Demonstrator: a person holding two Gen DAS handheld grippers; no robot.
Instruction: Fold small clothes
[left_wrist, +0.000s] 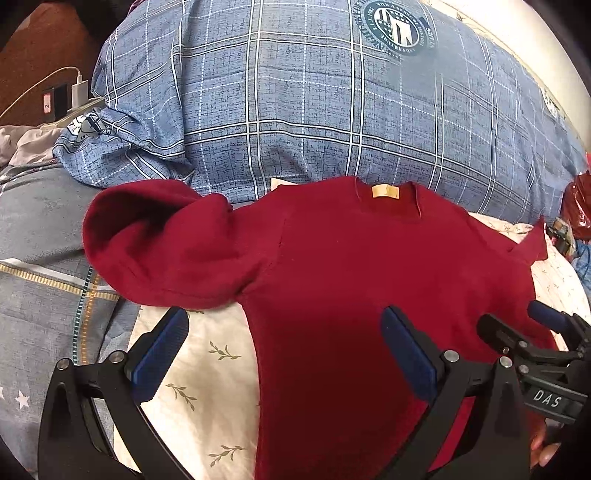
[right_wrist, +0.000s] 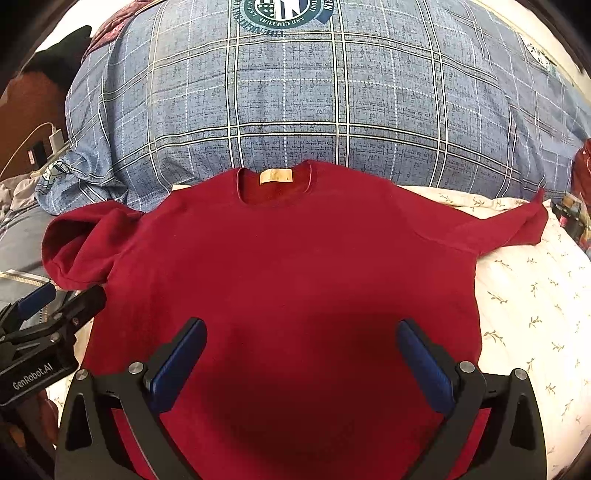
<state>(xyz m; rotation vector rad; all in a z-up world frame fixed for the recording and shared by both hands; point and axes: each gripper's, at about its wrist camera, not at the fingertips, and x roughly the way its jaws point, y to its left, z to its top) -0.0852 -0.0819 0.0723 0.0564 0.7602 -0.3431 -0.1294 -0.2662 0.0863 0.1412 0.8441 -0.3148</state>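
A dark red sweater (left_wrist: 351, 266) (right_wrist: 288, 266) lies flat on the bed, neck and tan label (right_wrist: 276, 176) away from me. Its left sleeve (left_wrist: 147, 243) (right_wrist: 77, 251) is bunched and curled up; the right sleeve (right_wrist: 517, 225) stretches out to the side. My left gripper (left_wrist: 284, 347) hovers open over the sweater's lower left edge, one finger above the sheet, the other above the cloth. Over the lower middle of the body my right gripper (right_wrist: 301, 354) stands open, holding nothing. Each gripper shows at the edge of the other's view: the right gripper (left_wrist: 524, 332) and the left gripper (right_wrist: 61, 299).
A bulky blue plaid quilt (left_wrist: 332, 110) (right_wrist: 314, 103) rises just behind the sweater. The white leaf-print sheet (left_wrist: 199, 387) (right_wrist: 535, 314) lies under it. A grey patterned blanket (left_wrist: 48, 258) is at the left, a charger and cable (left_wrist: 79, 88) on a brown surface far left, red items (left_wrist: 578, 203) at the right.
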